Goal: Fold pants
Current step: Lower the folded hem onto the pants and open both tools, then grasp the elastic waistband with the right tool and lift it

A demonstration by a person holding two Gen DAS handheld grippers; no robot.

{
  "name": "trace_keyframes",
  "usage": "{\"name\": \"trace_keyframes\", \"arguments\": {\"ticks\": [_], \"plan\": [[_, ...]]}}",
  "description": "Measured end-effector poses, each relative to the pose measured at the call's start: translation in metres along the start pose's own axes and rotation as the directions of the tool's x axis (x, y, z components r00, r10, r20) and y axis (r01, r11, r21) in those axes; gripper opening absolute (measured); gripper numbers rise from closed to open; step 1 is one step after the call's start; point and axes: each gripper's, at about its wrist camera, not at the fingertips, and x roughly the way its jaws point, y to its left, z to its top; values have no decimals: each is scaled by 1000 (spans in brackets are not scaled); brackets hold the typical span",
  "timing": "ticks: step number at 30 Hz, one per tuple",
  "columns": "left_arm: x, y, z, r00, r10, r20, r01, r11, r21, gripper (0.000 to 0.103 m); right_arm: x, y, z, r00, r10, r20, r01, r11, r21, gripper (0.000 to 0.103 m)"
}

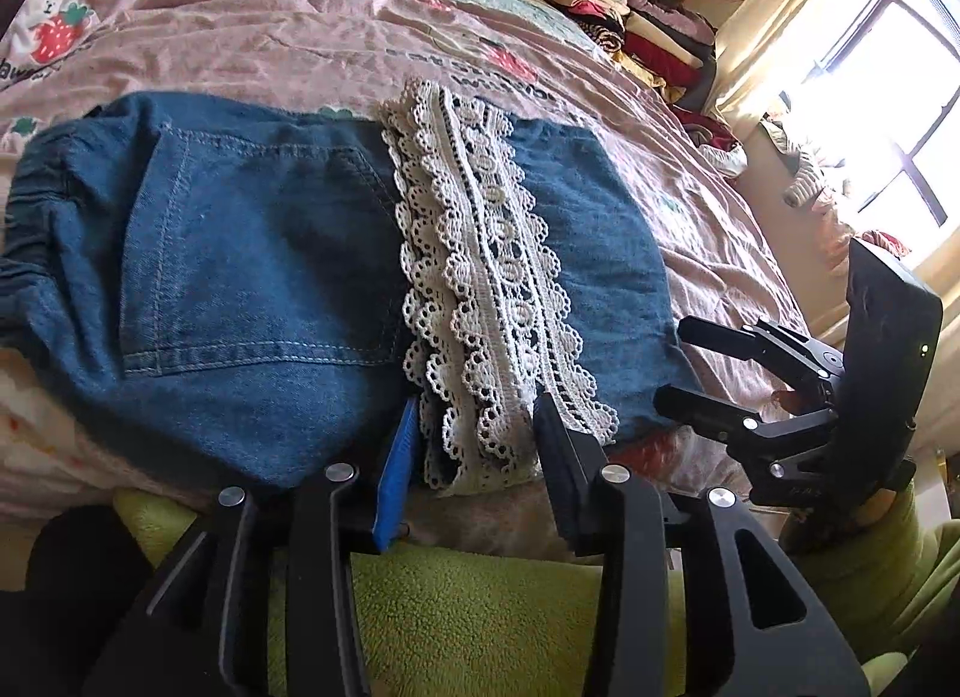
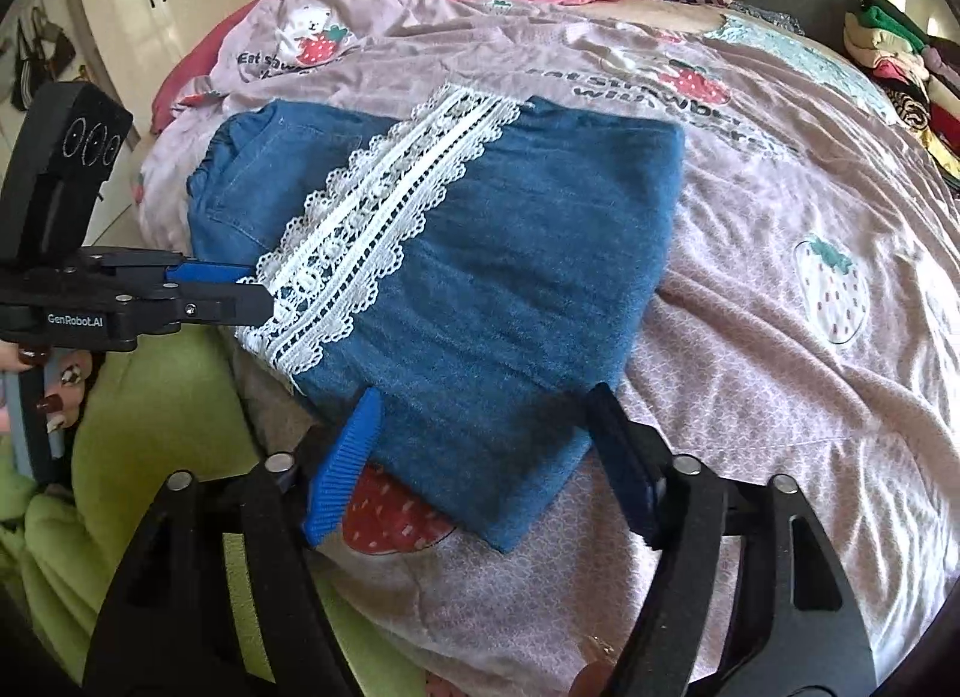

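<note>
Left hand-held gripper (image 1: 474, 445) comes in low and level from the near bed edge, fingers spread, lace trim (image 1: 480, 253) of the pants (image 1: 240, 253) lying between them; nothing clamped. In the right wrist view its tips touch the lace end. Right hand-held gripper (image 2: 486, 439) sits just to its right, also released, fingers straddling the near corner of the pants without pinching.

Pants are folded into a compact denim block on the bed (image 2: 780, 253), near edge at the bed's near side, back pocket (image 1: 252, 253) up on the left half. Bare pink sheet lies to the right and beyond. Clothes stack (image 1: 630, 7) sits at the far right edge, well apart. Green fleece (image 1: 480, 607) lies under both grippers.
</note>
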Motion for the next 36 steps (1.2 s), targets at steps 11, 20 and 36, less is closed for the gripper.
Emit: {"name": "trace_keyframes", "arguments": {"ticks": [11, 20, 36], "plan": [[-24, 6, 1, 999, 31, 41, -32, 999, 6, 38, -24, -8, 9, 998, -3, 63, 1, 999, 39, 78], [-49, 8, 1, 992, 69, 106, -69, 998, -7, 79, -37, 0, 16, 995, -16, 101, 14, 1000, 24, 87], [-111, 49, 3, 949, 197, 246, -176, 979, -105, 90, -48, 32, 55, 987, 31, 161, -25, 999, -39, 92]]}}
